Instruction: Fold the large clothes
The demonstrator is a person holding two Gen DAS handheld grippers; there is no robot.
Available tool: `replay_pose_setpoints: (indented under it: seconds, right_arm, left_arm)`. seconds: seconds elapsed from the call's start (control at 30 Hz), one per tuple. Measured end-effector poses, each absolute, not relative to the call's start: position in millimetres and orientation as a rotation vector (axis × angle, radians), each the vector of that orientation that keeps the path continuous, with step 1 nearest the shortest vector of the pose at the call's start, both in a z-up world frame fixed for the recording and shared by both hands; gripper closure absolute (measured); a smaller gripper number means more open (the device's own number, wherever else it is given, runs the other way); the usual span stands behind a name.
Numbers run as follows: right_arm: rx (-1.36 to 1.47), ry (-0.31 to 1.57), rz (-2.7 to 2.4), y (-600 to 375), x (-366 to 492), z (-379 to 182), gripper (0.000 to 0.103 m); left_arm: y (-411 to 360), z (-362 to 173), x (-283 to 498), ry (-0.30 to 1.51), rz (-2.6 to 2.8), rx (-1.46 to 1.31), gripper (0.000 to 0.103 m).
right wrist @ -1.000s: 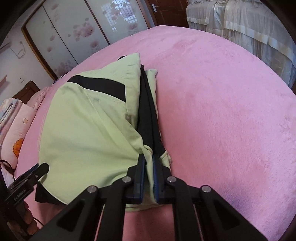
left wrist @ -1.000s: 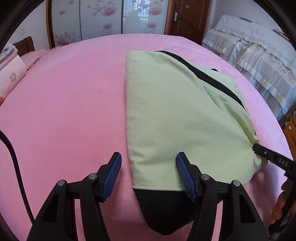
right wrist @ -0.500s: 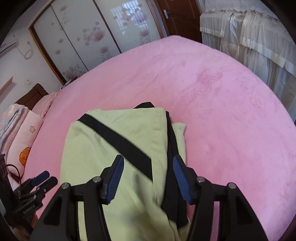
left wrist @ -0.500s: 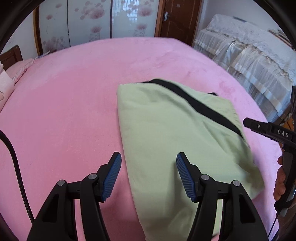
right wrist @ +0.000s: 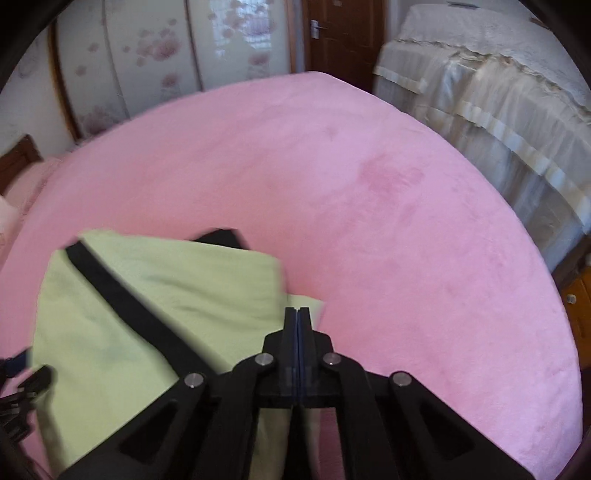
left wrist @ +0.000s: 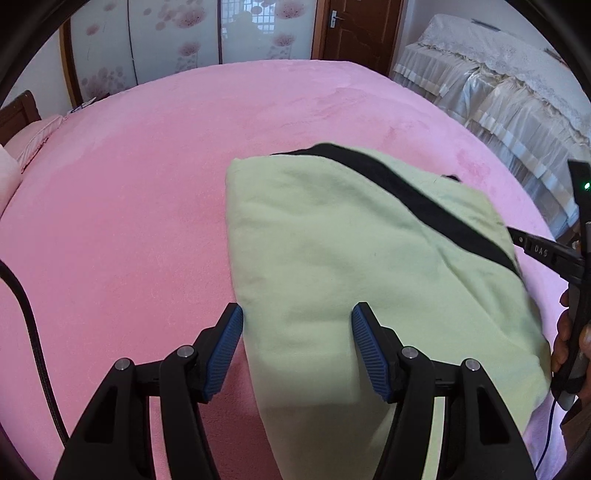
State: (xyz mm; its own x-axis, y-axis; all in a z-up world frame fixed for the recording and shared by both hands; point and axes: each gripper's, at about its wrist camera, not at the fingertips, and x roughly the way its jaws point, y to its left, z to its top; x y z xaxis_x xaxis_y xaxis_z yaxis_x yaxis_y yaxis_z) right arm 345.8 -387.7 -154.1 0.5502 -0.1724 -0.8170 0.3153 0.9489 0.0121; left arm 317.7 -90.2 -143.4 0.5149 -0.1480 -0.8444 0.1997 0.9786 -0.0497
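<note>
- A folded light-green garment (left wrist: 351, 280) crossed by a black stripe (left wrist: 417, 199) is laid flat on a pink bedspread (left wrist: 129, 221), towards the right and near side of the bed as the left wrist view shows it.
- The left gripper (left wrist: 297, 350) is held above the near left edge of the garment; its 2 blue pads (left wrist: 225, 350) are set wide apart and nothing is pinched between them, the cloth lying under them.
- The right gripper (right wrist: 297, 317) is seen with its 2 fingers pressed fully together after just snapping closed; no cloth is caught between them, and they are poised over the garment's near right corner.
- In the right wrist view the garment (right wrist: 129, 314) is blurred, and a black part (right wrist: 221, 236) is seen at its far edge.
- The right tool and the hand (left wrist: 570, 343) gripping it are visible at the right edge of the left wrist view, just beside the garment's right edge.
- A black cable (left wrist: 29, 332) is draped over the bedspread at the left.
- A second bed with a cream lace cover (left wrist: 498, 88), a dark wooden door (left wrist: 354, 33) and flowered sliding panels (left wrist: 177, 48) are seen behind.
</note>
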Motion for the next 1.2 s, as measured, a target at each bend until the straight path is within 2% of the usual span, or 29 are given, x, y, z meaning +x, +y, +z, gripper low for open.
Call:
replay_pose_setpoints:
  seconds: [0.1,0.33,0.4,0.47,0.53,0.7,1.07,1.1,1.13,1.17,1.2]
  right_arm:
    - [0.208,1.001,-0.293,-408,338,-181,0.103]
    - [0.302,0.881,-0.142,-401,307,-130,0.103]
    - [0.323,0.910,-0.070,-389,307,-124,0.099]
    - [0.361,0.944,0.003,-381,308,-122,0.082]
    - [0.402,0.968,0.024,-380,305,-123,0.077]
    - [0.582,1.043,0.074,-397,297,-139,0.077]
    - [0.722,1.108,0.098,-400,307,-161,0.075]
    - [0.709,1.105,0.102,-398,307,-160,0.075]
    - [0.662,1.099,0.090,-394,307,-157,0.081]
    - [0.563,1.090,0.041,-389,308,-152,0.101]
    - [0.508,1.082,0.016,-386,309,-149,0.101]
  left_arm:
    - [-85,-145,316,1.011,-0.218,0.022,0.043]
    - [-89,-143,314,1.003,-0.211,0.047,0.043]
    - [-90,-142,313,1.004,-0.208,0.046,0.043]
    - [-92,-142,312,1.007,-0.209,0.044,0.043]
    - [-93,-141,311,1.010,-0.211,0.045,0.043]
    - [-92,-141,312,1.017,-0.214,0.059,0.043]
    - [-93,-141,313,1.019,-0.213,0.056,0.043]
    - [-93,-141,313,1.019,-0.212,0.058,0.043]
    - [-93,-141,313,1.018,-0.212,0.059,0.043]
    - [-94,-141,313,1.017,-0.215,0.060,0.043]
    - [-95,-141,312,1.015,-0.221,0.065,0.043]
